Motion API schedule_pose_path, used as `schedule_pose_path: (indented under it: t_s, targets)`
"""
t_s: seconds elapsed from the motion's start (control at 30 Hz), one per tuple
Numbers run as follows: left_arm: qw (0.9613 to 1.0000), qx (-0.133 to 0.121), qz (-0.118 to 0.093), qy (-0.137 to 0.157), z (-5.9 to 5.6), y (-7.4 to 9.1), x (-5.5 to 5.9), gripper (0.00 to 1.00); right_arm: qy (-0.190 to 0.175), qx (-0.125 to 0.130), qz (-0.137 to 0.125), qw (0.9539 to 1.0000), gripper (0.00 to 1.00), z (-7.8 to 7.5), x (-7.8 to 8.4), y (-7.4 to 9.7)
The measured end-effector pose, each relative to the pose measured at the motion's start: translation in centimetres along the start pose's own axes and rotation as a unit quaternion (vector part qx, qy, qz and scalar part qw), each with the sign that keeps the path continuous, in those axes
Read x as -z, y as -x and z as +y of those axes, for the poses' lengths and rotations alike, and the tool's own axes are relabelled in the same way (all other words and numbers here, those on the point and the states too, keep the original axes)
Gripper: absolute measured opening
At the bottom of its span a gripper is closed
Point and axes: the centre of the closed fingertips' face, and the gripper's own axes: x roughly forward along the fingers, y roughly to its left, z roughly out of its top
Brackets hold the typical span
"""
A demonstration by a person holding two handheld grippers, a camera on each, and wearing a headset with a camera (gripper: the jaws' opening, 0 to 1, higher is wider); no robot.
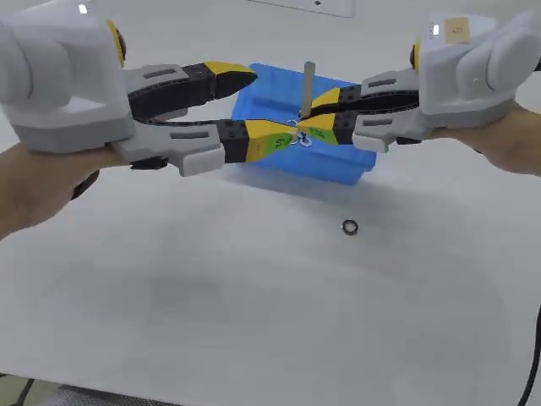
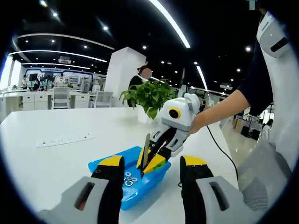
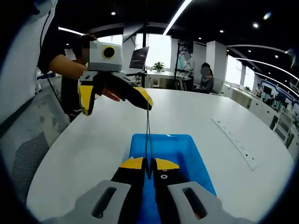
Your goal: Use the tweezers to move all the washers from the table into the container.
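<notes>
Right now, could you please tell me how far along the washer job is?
Partly done: several washers already lie in the blue container. In hand: the right gripper is shut on the tweezers, held over the container, with the left gripper open beside it. Left to do: one washer lies on the table.

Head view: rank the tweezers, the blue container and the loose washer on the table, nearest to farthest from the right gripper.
1. The tweezers: clamped in the right gripper, standing upright.
2. The blue container: just beneath that gripper.
3. The loose washer: on the table, in front of the container, nearer the camera.
</notes>
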Motion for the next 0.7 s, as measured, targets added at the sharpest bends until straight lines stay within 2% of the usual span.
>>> schedule_pose_path:
  t_s: [0.07, 0.1, 0.2, 0.27, 0.47, 0.57, 0.6, 0.7]
  targets:
    - [0.9999, 0.014, 0.001, 0.000, 0.2, -0.5, -0.3, 0.47, 0.004, -0.006, 0.002, 1.0000, 0.07, 0.3, -0.1, 0.0]
    - [0.9998, 0.018, 0.001, -0.011, 0.4, -0.7, -0.6, 0.45, 0.005, -0.009, 0.004, 0.9999, 0.07, 0.5, -0.1, 0.1]
    - [0.9991, 0.034, -0.008, -0.025, 0.9, -1.2, -1.3, 0.32, 0.005, -0.015, 0.006, 0.9999, 0.07, 0.8, 0.0, 0.1]
    - [0.9982, 0.053, -0.008, -0.026, 0.8, -1.5, -1.7, 0.28, 0.005, -0.018, 0.007, 0.9998, 0.07, 0.9, 0.1, 0.2]
    - [0.9947, 0.096, 0.012, -0.035, 0.0, -2.1, -1.4, 0.22, 0.005, -0.023, 0.008, 0.9997, 0.07, 1.0, 0.1, 0.3]
    - [0.9926, 0.112, 0.020, -0.042, -0.5, -2.1, -1.1, 0.16, 0.005, -0.024, 0.006, 0.9997, 0.07, 1.0, -0.1, 0.3]
    - [0.9909, 0.119, 0.020, -0.059, -0.6, -2.1, -1.1, 0.10, 0.004, -0.025, 0.005, 0.9997, 0.07, 1.0, -0.1, 0.4]
    - [0.9901, 0.124, 0.018, -0.063, -0.9, -2.0, -1.3, 0.07, 0.001, -0.033, 0.003, 0.9995, 0.07, 1.3, -0.2, 0.4]
